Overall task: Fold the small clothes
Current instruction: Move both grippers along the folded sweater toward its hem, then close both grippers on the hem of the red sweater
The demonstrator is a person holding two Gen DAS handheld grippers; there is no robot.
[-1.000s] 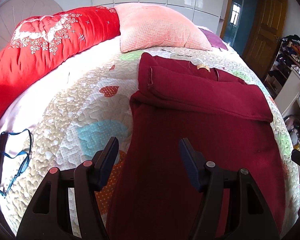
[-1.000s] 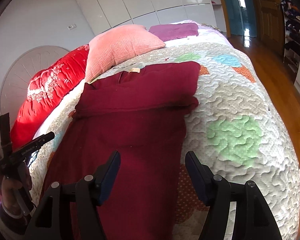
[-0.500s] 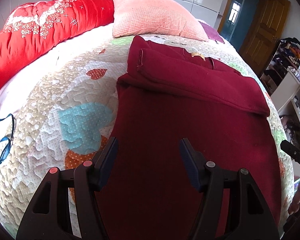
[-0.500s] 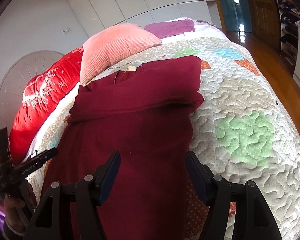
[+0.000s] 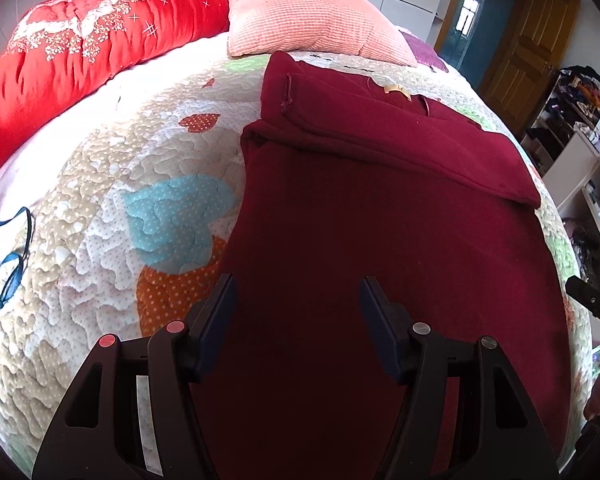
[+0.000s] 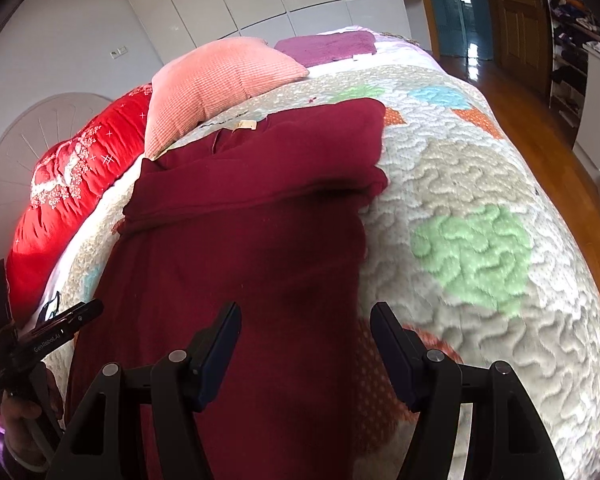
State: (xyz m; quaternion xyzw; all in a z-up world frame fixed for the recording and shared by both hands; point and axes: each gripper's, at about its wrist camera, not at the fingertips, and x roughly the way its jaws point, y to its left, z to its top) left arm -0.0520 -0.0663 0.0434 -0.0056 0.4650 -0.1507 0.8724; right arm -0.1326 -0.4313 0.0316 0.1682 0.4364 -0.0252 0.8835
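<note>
Garment: a dark red garment lies flat on the bed, its far part folded over as a band across it, a small tan label at the neck.
Bed: a quilt with coloured patches carries it; the garment's near end runs toward the bed's near edge.
Left tool: jaws apart, over the garment's left edge, nothing clamped.
Right tool: jaws apart, over the garment's right edge, nothing clamped.
Beyond: a pink pillow and a red duvet at the bed's far edge.
Containers: none seen.
</note>
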